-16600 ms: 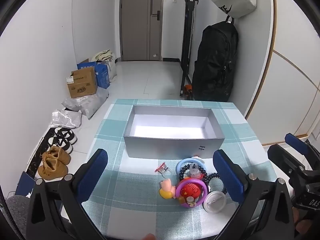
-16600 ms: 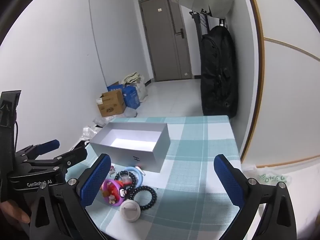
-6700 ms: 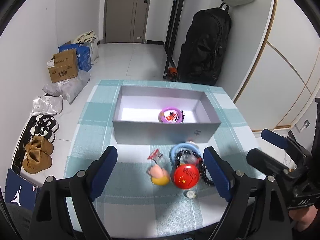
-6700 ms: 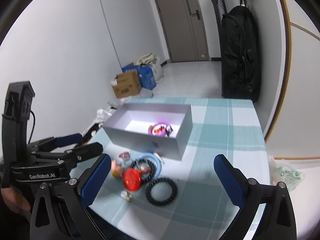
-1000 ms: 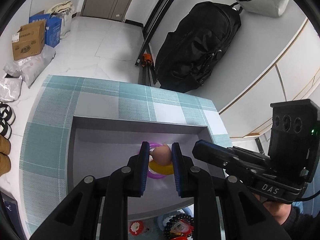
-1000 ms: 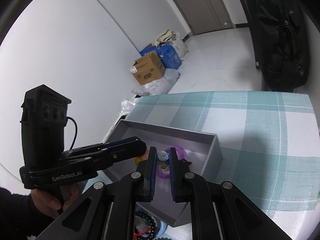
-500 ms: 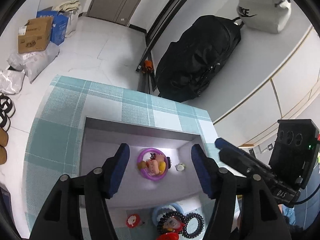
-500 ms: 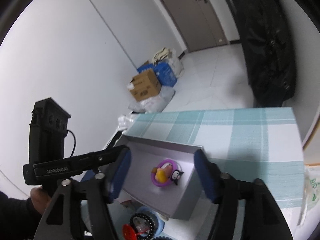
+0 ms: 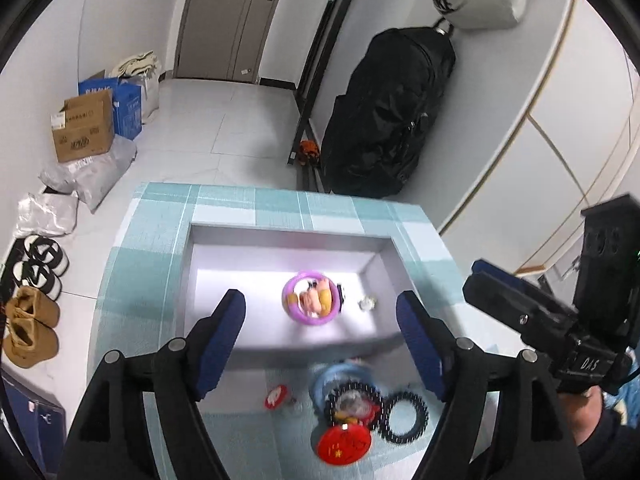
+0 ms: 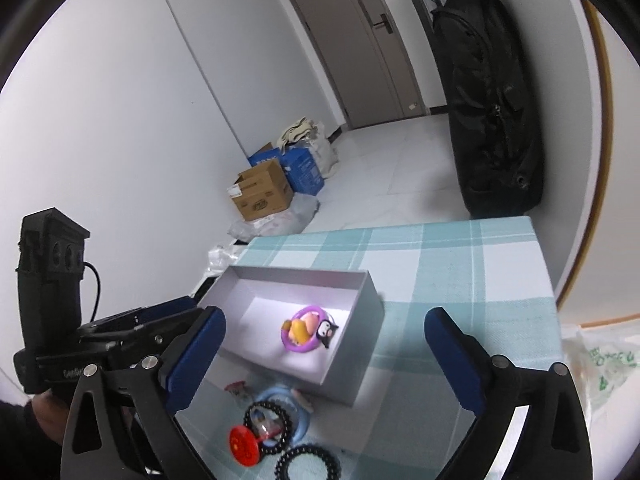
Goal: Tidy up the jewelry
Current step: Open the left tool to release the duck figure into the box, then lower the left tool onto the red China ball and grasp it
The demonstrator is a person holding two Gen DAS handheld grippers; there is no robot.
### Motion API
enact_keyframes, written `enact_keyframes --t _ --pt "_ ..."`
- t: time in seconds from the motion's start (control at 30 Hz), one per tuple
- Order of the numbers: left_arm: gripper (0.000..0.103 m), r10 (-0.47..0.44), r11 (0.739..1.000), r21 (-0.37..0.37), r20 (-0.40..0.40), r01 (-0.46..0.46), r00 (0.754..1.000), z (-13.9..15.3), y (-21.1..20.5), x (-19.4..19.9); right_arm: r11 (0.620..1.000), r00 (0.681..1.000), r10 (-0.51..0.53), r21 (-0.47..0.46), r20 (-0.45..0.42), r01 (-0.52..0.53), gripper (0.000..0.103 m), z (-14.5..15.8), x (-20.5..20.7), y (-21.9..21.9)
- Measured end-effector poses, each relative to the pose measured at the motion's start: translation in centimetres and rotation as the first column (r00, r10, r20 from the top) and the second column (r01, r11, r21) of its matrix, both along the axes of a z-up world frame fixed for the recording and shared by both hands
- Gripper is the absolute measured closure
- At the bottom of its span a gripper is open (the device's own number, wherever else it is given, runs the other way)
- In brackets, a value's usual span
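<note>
Tangling is the likely trouble: left hand-held gripper [image 9: 320, 316] and right hand-held gripper [image 10: 324, 336] hang wide open and empty above the grey box [image 9: 256, 344], while black bead bracelets [image 9: 404, 414] overlap beside it, so pinching one may drag neighbours.

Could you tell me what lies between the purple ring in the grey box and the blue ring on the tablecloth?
In the right wrist view, only bare box floor and the near wall of the grey box separate the purple ring from the blue ring.
</note>
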State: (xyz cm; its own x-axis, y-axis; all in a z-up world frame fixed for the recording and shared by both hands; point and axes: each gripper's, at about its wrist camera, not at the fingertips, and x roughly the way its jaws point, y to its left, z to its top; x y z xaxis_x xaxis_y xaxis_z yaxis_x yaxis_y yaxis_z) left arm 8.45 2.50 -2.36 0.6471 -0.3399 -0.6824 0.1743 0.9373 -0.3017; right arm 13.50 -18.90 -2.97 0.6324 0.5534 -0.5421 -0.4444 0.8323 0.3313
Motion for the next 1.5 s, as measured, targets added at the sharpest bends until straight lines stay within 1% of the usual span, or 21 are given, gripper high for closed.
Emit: enact_keyframes --t 0.07,0.13,0.17,0.23,0.33,0.53,0.67,0.8,0.83,0.93,1.03,1.07,1.17,1.37,1.4,1.47,1.5 --pt "0.028 0.000 1.000 0.019 0.005 0.000 1.000 -0.1 -0.2 -0.7 0.999 1.000 -0.016 -0.031 0.015 0.017 0.000 0.0 -0.7 0.1" --pt "0.026 0.005 0.999 0.044 0.008 -0.006 1.000 -0.1 -0.3 -1.5 0.995 0.999 -0.037 -0.095 0.034 0.040 0.000 -0.1 -1.4 0.3" --pt "0.025 0.013 0.998 0.054 0.007 -0.013 1.000 -0.2 -0.2 -2.0 0.993 0.999 -0.040 -0.112 0.033 0.044 0.000 -0.2 -1.7 0.4" --pt "0.020 0.023 0.998 0.057 0.002 -0.023 1.000 -0.4 0.0 -2.8 0.992 0.999 -0.037 -0.122 0.028 0.040 0.000 -0.4 -2.2 0.4" --pt "0.020 0.029 0.997 0.070 -0.008 -0.028 1.000 -0.8 0.0 -3.6 0.988 0.999 -0.038 -0.146 0.037 0.043 0.000 -0.6 -3.2 0.2" --pt "0.020 0.011 0.997 0.080 -0.076 -0.005 0.997 -2.3 0.0 -4.2 0.985 0.998 -0.057 -0.162 0.016 0.058 0.000 -1.3 -4.1 -0.3" --pt "0.020 -0.024 0.997 0.074 -0.103 0.032 0.994 -2.6 -0.3 -4.8 0.984 0.998 -0.061 -0.167 -0.032 0.055 0.000 -2.2 -4.3 -1.0" --pt "0.020 -0.041 0.995 0.081 -0.131 0.052 0.991 -3.0 -0.8 -5.0 0.981 0.997 -0.064 -0.185 -0.051 0.053 0.000 -2.8 -4.8 -1.3" --pt "0.020 -0.042 0.995 0.081 -0.148 0.054 0.988 -3.3 -0.9 -5.0 0.981 0.996 -0.065 -0.186 -0.054 0.054 0.000 -2.9 -4.8 -1.3" --pt "0.020 -0.029 0.993 0.108 -0.207 0.052 0.978 -4.4 -1.4 -4.7 0.981 0.995 -0.077 -0.185 -0.070 0.063 0.000 -3.1 -5.0 -1.5" --pt "0.020 -0.035 0.988 0.140 -0.235 0.069 0.971 -5.4 -2.0 -4.6 0.981 0.991 -0.091 -0.182 -0.094 0.073 0.000 -3.4 -4.9 -1.8" --pt "0.020 -0.040 0.987 0.139 -0.242 0.076 0.969 -5.7 -2.2 -4.6 0.981 0.990 -0.097 -0.179 -0.102 0.077 0.000 -3.5 -4.9 -2.0" --pt "0.020 -0.047 0.984 0.159 -0.233 0.085 0.971 -5.8 -2.7 -4.8 0.980 0.989 -0.108 -0.176 -0.101 0.089 0.000 -3.4 -4.9 -2.3" --pt "0.020 -0.062 0.983 0.157 -0.209 0.097 0.976 -5.6 -3.4 -4.8 0.982 0.988 -0.114 -0.165 -0.101 0.097 0.000 -3.2 -5.2 -2.6" --pt "0.020 -0.068 0.981 0.167 -0.197 0.101 0.978 -5.5 -3.7 -4.9 0.983 0.988 -0.112 -0.157 -0.106 0.095 0.000 -3.2 -5.3 -2.7" --pt "0.021 -0.069 0.969 0.220 -0.185 0.110 0.980 -5.5 -4.4 -4.9 0.984 0.987 -0.121 -0.145 -0.107 0.105 0.000 -3.1 -5.7 -2.9" --pt "0.027 -0.078 0.965 0.233 -0.184 0.120 0.980 -5.6 -4.6 -4.9 0.984 0.986 -0.125 -0.144 -0.107 0.109 0.000 -3.1 -5.8 -3.0"
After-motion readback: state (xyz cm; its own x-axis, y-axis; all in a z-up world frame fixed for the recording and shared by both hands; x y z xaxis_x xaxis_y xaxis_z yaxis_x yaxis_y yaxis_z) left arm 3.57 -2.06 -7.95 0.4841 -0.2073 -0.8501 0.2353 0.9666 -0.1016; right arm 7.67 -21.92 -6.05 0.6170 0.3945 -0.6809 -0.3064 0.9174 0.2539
